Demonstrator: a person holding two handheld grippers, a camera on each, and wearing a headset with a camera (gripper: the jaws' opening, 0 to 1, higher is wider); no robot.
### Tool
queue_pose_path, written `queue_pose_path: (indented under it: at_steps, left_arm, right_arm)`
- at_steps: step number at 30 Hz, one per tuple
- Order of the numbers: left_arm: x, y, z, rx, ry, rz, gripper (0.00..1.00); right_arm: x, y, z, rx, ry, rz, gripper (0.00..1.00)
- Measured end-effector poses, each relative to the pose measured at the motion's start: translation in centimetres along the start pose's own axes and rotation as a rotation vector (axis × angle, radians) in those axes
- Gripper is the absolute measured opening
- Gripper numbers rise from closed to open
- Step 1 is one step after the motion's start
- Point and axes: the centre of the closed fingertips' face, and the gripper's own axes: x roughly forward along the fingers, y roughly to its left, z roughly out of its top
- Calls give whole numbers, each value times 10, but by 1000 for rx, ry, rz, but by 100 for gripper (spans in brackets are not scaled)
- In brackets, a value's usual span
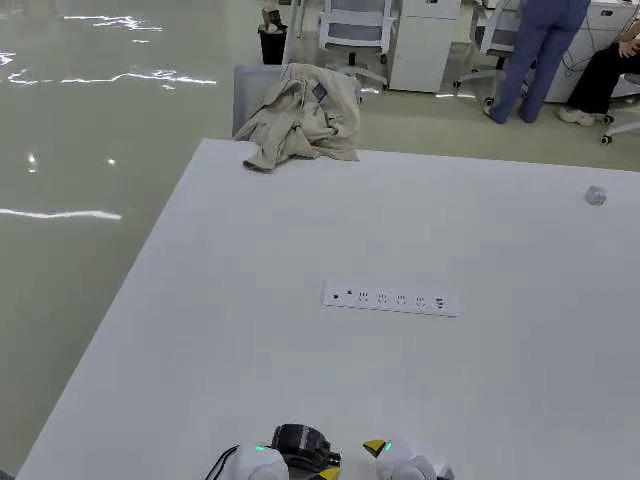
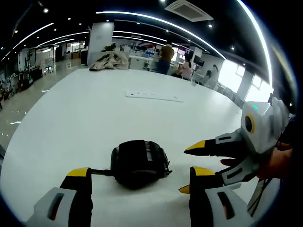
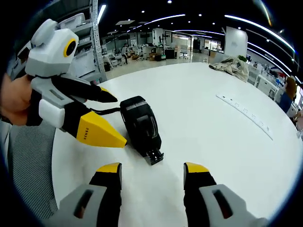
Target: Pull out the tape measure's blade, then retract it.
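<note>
Tape measure [image 2: 139, 163]: laid on the white tabletop [image 1: 300, 230].
Left tongs [image 2: 141, 172]: held released, tips set either side of it.
Right tongs [image 3: 152, 168]: held released, just short of it.

On the table [image 1: 250, 300], the tape measure [image 1: 303, 447] lies at the near edge, between the left gripper [image 2: 141, 172] and the right gripper [image 3: 152, 168]. A power strip [image 1: 390, 299] lies farther, mid-table; a jacket [image 1: 300, 118] at the far edge, left.
</note>
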Motion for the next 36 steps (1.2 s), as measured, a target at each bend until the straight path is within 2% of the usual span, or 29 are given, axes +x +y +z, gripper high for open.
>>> queue_pose_path:
  at_steps: [5,10,16,22,29,32,36]
  left_arm:
    - [-6,2,2,8,-12,-12,84]
    - [-12,4,0,30,-24,-30,87]
    - [-25,9,-8,45,-23,-51,89]
    - [-40,18,-8,40,-39,-51,89]
    - [-57,21,-6,43,-53,-59,89]
    - [-63,22,-8,56,-57,-54,89]
    - [-68,25,-12,43,-59,-52,89]
  right_arm:
    - [-13,6,-2,9,-7,-10,56]
    - [-27,3,-3,61,-27,-48,61]
    - [-43,4,-3,126,-59,-85,66]
    - [-54,13,-2,168,-75,-102,67]
    - [-66,30,1,229,-84,-114,73]
    - [-70,36,1,239,-86,-120,74]
    - [-79,45,4,256,-95,-128,74]
